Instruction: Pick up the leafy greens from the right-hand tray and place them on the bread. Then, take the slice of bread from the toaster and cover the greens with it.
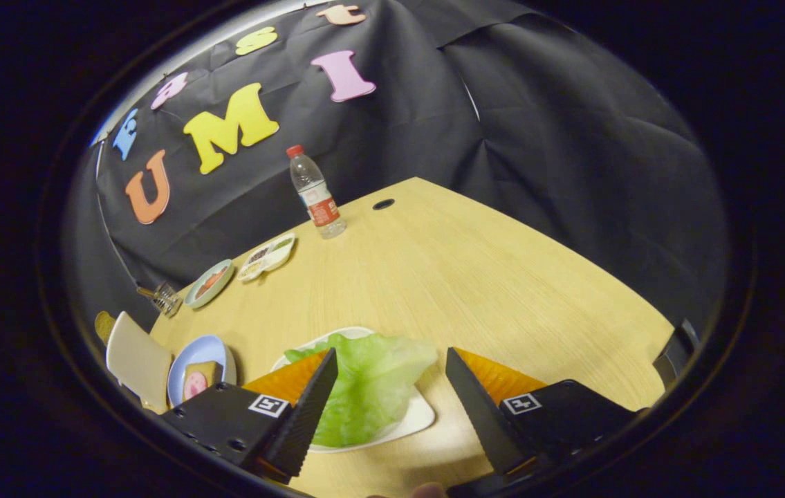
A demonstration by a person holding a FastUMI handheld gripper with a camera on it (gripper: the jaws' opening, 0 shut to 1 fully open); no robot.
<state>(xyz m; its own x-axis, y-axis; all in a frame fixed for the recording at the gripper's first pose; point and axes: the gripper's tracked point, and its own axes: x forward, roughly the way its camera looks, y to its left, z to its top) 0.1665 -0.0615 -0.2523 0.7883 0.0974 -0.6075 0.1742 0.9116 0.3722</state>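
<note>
A light green lettuce leaf (371, 380) lies on a white tray (420, 415), just ahead of and partly between my fingers. My gripper (391, 363) is open, its left finger over the leaf's left edge, its right finger clear of the tray on the right. To the left sits a blue plate (191, 353) with a slice of bread topped with pink ham (197, 380). Beside it stands a pale toaster (135, 360) at the table's left edge; I cannot see a bread slice in it.
Farther back on the wooden table (489, 290) stand a water bottle (316, 194), a white dish (268, 257), a green-rimmed plate (209, 283) and a small glass object (165, 297). A round cable hole (383, 204) is near the far edge.
</note>
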